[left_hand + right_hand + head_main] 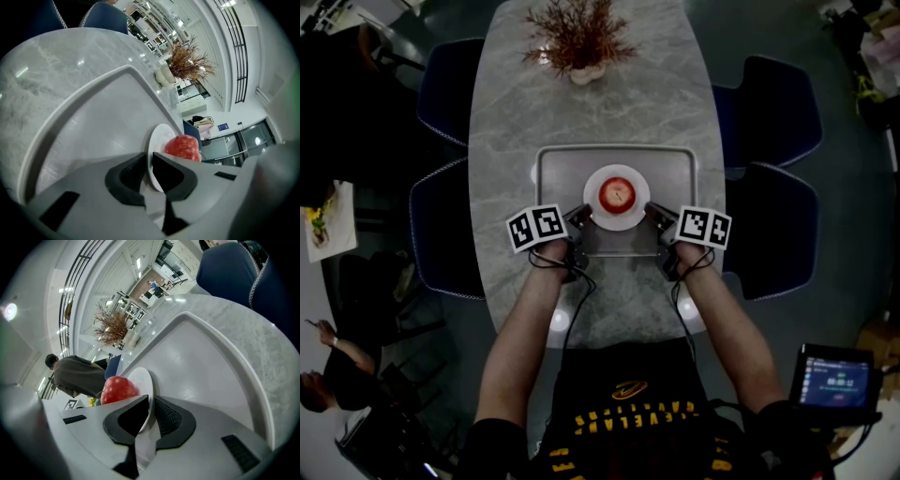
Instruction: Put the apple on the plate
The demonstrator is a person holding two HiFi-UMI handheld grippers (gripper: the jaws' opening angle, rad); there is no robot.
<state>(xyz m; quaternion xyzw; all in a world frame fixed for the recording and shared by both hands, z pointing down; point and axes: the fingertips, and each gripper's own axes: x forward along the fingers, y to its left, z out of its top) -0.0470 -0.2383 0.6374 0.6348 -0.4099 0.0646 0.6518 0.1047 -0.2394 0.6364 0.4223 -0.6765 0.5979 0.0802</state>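
On the left, two dark blue chairs stand against the edge of the marble-patterned worktop. The left gripper reaches in from the near left. Its jaws are only narrowly apart, with the left rim of the white plate in the slot between them. The rim lies close against one jaw, but the pads do not look pressed onto it.

The plate sits a little towards the near edge of a grey rectangular tray, which lies flat on the worktop. The apple is red and rests in the middle of the plate, upright, with its stem end facing up. It is clear of both grippers. Beyond the tray, at the far end of the worktop, a reddish dried plant stands in a small pale vase, well apart from the plate.

The right gripper mirrors the left from the near right. Its jaws are closed down on the right rim of the plate, and the thin white edge is pinched between the smooth jaw and the ribbed pad. Two more dark blue chairs stand to the right of the worktop, and a small lit screen shows at the lower right.
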